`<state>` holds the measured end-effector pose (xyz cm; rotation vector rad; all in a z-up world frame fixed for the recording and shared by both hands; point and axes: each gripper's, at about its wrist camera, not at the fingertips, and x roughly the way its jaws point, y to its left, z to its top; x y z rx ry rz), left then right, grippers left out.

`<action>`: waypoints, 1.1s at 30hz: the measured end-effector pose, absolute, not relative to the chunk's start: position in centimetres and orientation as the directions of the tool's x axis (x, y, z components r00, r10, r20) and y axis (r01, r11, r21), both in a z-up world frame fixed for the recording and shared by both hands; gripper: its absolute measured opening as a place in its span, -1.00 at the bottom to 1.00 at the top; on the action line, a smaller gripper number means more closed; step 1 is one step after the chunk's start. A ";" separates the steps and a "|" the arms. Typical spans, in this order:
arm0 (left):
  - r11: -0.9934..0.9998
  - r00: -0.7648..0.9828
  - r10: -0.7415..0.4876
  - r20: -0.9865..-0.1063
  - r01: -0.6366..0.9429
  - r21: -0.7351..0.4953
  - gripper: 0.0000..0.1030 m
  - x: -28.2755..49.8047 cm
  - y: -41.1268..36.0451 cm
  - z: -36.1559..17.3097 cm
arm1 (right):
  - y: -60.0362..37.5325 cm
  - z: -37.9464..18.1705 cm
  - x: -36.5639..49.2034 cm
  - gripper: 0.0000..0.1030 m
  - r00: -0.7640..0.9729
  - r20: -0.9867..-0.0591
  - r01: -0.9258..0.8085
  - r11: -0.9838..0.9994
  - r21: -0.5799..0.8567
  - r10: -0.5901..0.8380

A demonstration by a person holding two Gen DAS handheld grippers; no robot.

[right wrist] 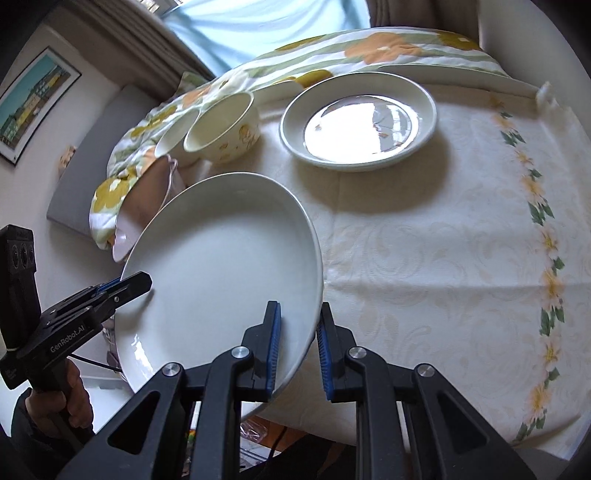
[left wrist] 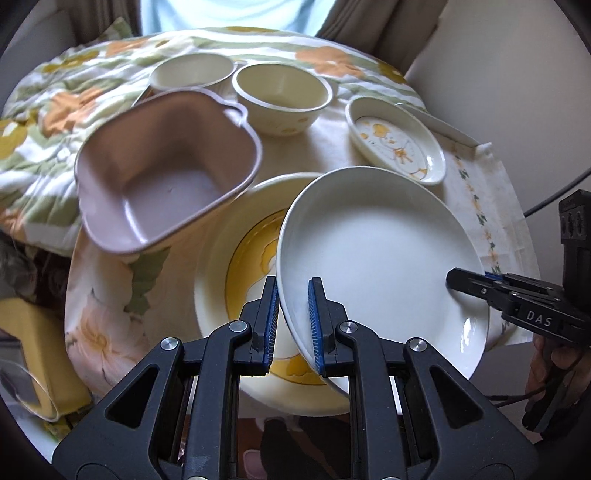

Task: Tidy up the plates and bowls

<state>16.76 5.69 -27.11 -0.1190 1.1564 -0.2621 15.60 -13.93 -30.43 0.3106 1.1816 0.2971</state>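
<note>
With both tongs, left tongs (left wrist: 291, 325) and right tongs (right wrist: 297, 350), clamped on opposite rims, we carry the stiff, slippery, breakable white plate (left wrist: 380, 254).

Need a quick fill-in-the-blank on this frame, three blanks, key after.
1. The plain white plate is gripped by ____ grippers at once.
2. Under it in the left wrist view lies a plate with a ____ ring.
3. The pink bowl is roughly ____ in shape, not round.

Missing words: two; yellow; square

A home: floral tablecloth (right wrist: 461, 229), curtains (left wrist: 354, 22), framed picture (right wrist: 33, 103)
</note>
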 end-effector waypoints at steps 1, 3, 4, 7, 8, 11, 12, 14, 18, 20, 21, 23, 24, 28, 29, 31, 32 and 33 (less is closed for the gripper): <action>0.964 0.373 -0.263 -0.890 0.132 -0.230 -0.76 16.8 5.9 -27.5 | -13.6 -30.4 15.8 -0.66 0.349 -0.855 -0.075 0.921 0.382 0.383; 0.966 0.366 -0.260 -0.894 0.114 -0.234 -0.76 16.8 6.3 -28.1 | -13.0 -30.3 16.1 -0.66 0.348 -0.858 -0.088 0.924 0.372 0.379; 0.966 0.364 -0.258 -0.895 0.109 -0.234 -0.76 17.0 6.4 -28.4 | -12.8 -30.4 16.3 -0.66 0.347 -0.860 -0.092 0.926 0.367 0.376; 0.968 0.357 -0.249 -0.900 0.098 -0.229 -0.76 17.0 6.6 -29.1 | -12.4 -30.5 16.7 -0.66 0.348 -0.862 -0.102 0.929 0.355 0.367; 0.969 0.354 -0.248 -0.902 0.096 -0.229 -0.75 17.0 6.6 -29.3 | -12.3 -30.5 16.7 -0.66 0.349 -0.864 -0.104 0.932 0.348 0.362; 0.971 0.349 -0.237 -0.906 0.096 -0.217 -0.75 17.2 6.5 -29.8 | -12.2 -30.8 16.9 -0.66 0.348 -0.869 -0.106 0.936 0.335 0.351; 0.973 0.347 -0.230 -0.909 0.097 -0.209 -0.74 17.2 6.4 -30.0 | -12.2 -31.0 17.0 -0.66 0.345 -0.871 -0.103 0.937 0.335 0.349; 0.975 0.346 -0.219 -0.912 0.100 -0.196 -0.74 17.2 6.1 -30.2 | -12.2 -31.2 17.0 -0.66 0.343 -0.874 -0.098 0.938 0.331 0.345; 0.982 0.352 -0.186 -0.917 0.111 -0.156 -0.72 17.3 5.4 -30.3 | -12.0 -31.4 17.0 -0.66 0.345 -0.877 -0.098 0.942 0.320 0.334; 0.984 0.351 -0.165 -0.922 0.114 -0.133 -0.72 17.5 5.1 -30.5 | -11.9 -31.4 17.0 -0.66 0.344 -0.878 -0.099 0.943 0.319 0.333; 0.986 0.349 -0.155 -0.924 0.114 -0.122 -0.71 17.5 5.1 -30.5 | -11.9 -31.4 17.0 -0.66 0.345 -0.878 -0.099 0.943 0.317 0.332; 0.989 0.349 -0.128 -0.928 0.119 -0.092 -0.70 17.6 4.8 -30.6 | -11.8 -31.4 17.0 -0.66 0.346 -0.878 -0.100 0.944 0.316 0.330; 0.990 0.349 -0.111 -0.930 0.124 -0.072 -0.70 17.6 4.5 -30.6 | -11.8 -31.4 17.0 -0.66 0.348 -0.878 -0.100 0.944 0.314 0.329; 0.989 0.355 -0.060 -0.933 0.150 -0.006 -0.71 17.4 3.9 -30.7 | -11.7 -31.4 17.2 -0.66 0.356 -0.876 -0.101 0.945 0.311 0.326; 0.987 0.359 -0.048 -0.932 0.158 0.010 -0.71 17.3 3.7 -30.6 | -11.7 -31.4 17.2 -0.66 0.357 -0.876 -0.100 0.946 0.309 0.324; 0.984 0.368 -0.020 -0.930 0.171 0.047 -0.71 17.2 3.4 -30.6 | -11.7 -31.4 17.3 -0.66 0.360 -0.876 -0.101 0.947 0.305 0.321; 0.983 0.371 -0.006 -0.929 0.175 0.064 -0.71 17.2 3.3 -30.5 | -11.6 -31.4 17.3 -0.66 0.360 -0.877 -0.102 0.948 0.302 0.319; 0.981 0.374 0.009 -0.927 0.178 0.081 -0.71 17.2 3.1 -30.5 | -11.5 -31.4 17.3 -0.66 0.360 -0.878 -0.103 0.948 0.300 0.317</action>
